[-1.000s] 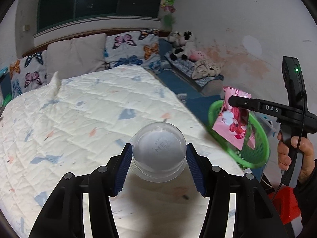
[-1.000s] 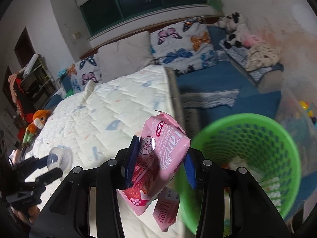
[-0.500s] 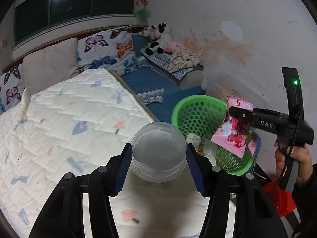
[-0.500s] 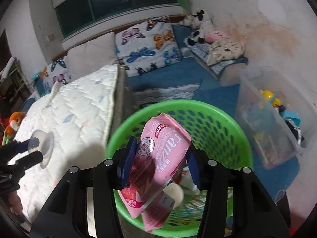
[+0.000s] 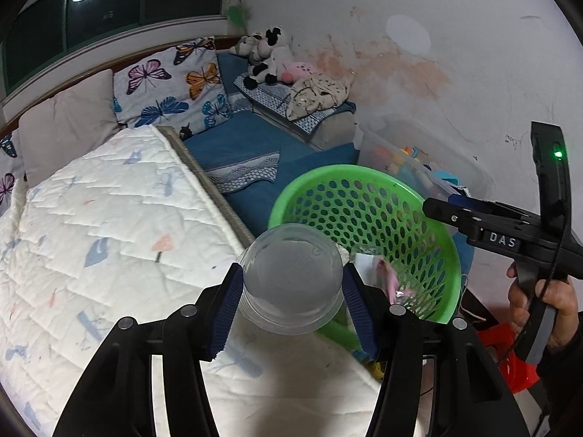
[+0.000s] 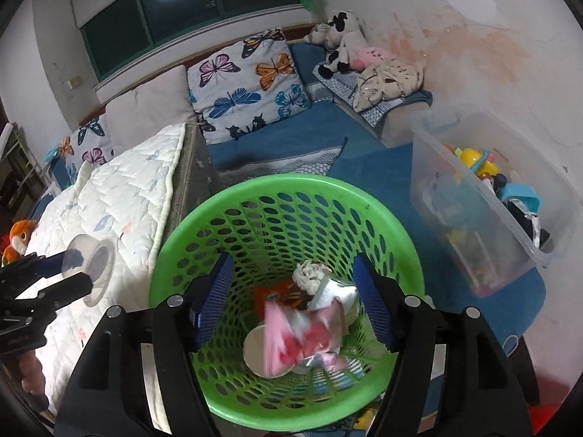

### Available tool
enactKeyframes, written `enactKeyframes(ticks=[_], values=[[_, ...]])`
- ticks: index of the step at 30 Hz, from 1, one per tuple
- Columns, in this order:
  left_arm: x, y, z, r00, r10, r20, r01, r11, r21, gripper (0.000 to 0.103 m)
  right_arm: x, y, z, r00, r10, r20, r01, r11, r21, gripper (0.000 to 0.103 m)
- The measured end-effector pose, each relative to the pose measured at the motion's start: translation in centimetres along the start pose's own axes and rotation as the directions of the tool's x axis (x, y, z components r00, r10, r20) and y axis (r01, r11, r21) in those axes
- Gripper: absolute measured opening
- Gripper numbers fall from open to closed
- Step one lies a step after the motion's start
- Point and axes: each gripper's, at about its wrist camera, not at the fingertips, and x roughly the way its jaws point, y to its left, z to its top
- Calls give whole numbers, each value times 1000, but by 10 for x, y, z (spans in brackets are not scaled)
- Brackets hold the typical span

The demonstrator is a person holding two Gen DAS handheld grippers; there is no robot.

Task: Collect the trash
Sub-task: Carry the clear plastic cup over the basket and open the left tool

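Observation:
My left gripper (image 5: 291,293) is shut on a clear plastic cup (image 5: 291,284), held over the bed's edge beside the green basket (image 5: 430,218). It also shows at the left of the right wrist view (image 6: 78,273). My right gripper (image 6: 291,291) is open and empty above the green basket (image 6: 182,233). The pink wrapper (image 6: 298,338) lies blurred inside the basket among a white cup (image 6: 255,346), crumpled paper (image 6: 309,273) and an orange wrapper (image 6: 277,295). The right gripper's side (image 5: 473,218) shows in the left wrist view.
A white quilted mattress (image 5: 91,225) fills the left. A blue mat (image 6: 273,145), butterfly pillows (image 6: 247,76), plush toys (image 6: 339,40) and a clear toy bin (image 6: 484,196) lie beyond the basket. A red stool (image 5: 517,360) is lower right.
My right gripper opened and the pink wrapper dropped into the basket. My left gripper moved right with the cup, closer to the basket.

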Motion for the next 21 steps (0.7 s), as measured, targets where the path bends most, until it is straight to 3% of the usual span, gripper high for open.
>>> enactKeyframes(ticks=[15, 21], values=[[41, -28, 4, 997, -27, -68, 30, 999, 31, 54, -19, -15, -14, 1000, 24, 17, -25, 1000, 18, 71], [43, -31, 3, 997, -32, -65, 34, 999, 27, 66, -23, -12, -22, 999, 32, 21, -32, 999, 17, 71]])
